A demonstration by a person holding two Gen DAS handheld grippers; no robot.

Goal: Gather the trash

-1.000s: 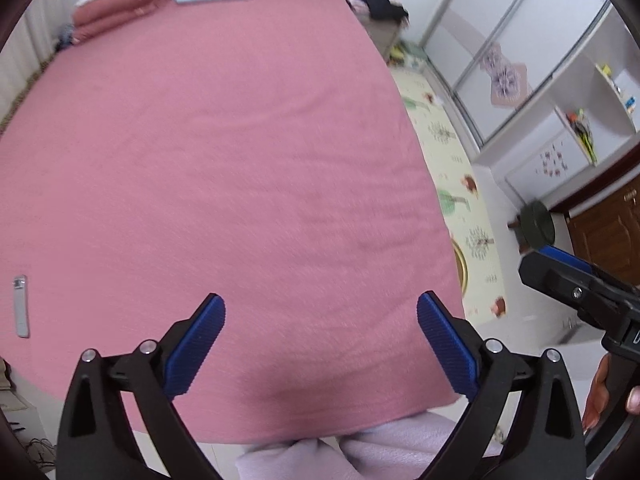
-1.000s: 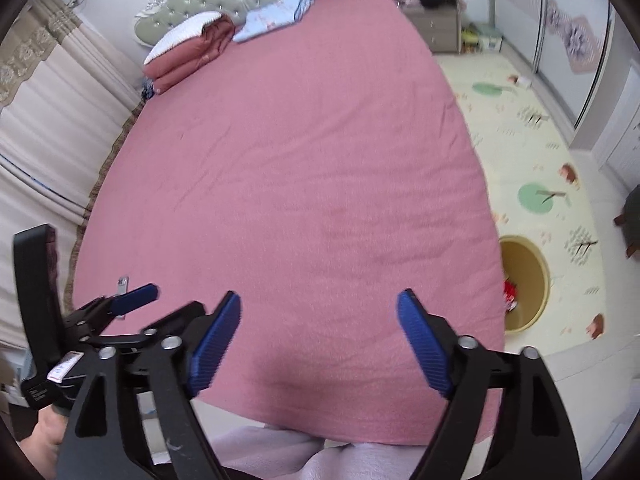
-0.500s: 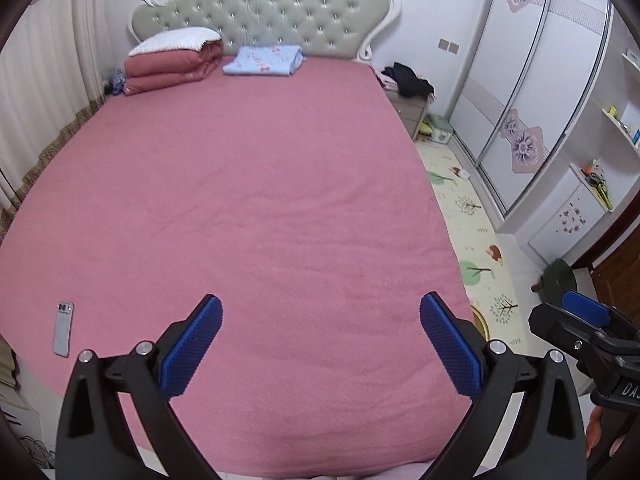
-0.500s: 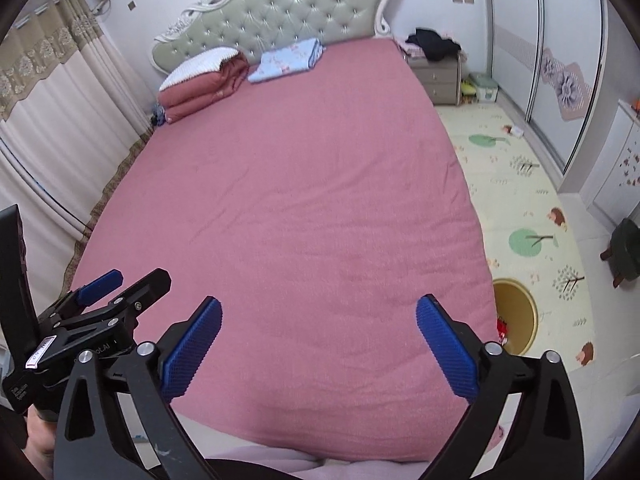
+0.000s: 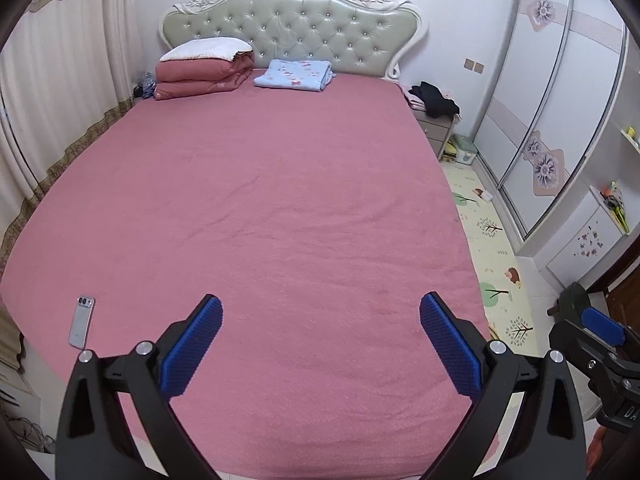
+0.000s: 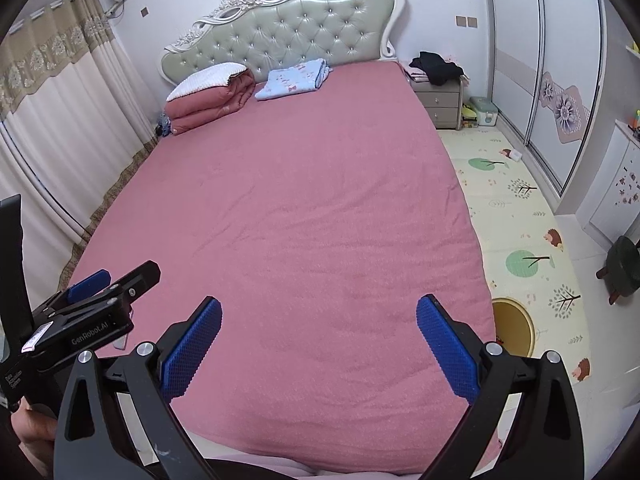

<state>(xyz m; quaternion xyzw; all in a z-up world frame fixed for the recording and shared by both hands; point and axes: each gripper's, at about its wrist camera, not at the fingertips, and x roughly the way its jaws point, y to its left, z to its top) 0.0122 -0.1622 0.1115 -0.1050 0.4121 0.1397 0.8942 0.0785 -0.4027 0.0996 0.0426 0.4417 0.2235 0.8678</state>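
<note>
My left gripper (image 5: 320, 304) is open above the near end of the pink bed (image 5: 300, 200), with nothing between its blue pads. My right gripper (image 6: 319, 303) is open just as wide and also holds nothing. In the right wrist view the left gripper (image 6: 116, 280) shows at the left edge, with a hand under it. A round yellow bin (image 6: 516, 328) stands on the floor by the bed's right side, partly hidden behind the mattress edge. A small white and red item (image 6: 512, 154) lies on the play mat (image 6: 520, 216) near the wardrobe.
A phone (image 5: 82, 322) lies near the bed's near left corner. A folded red quilt (image 5: 204, 68) and a blue blanket (image 5: 296, 74) sit by the headboard. A nightstand (image 6: 438, 100) holds dark clothes, and a dark stool (image 6: 624, 264) stands at the right.
Both grippers have risen and tilted up, so the headboard and back wall came into view. The right gripper's jaws spread a little wider. The person's legs dropped out of the left wrist view.
</note>
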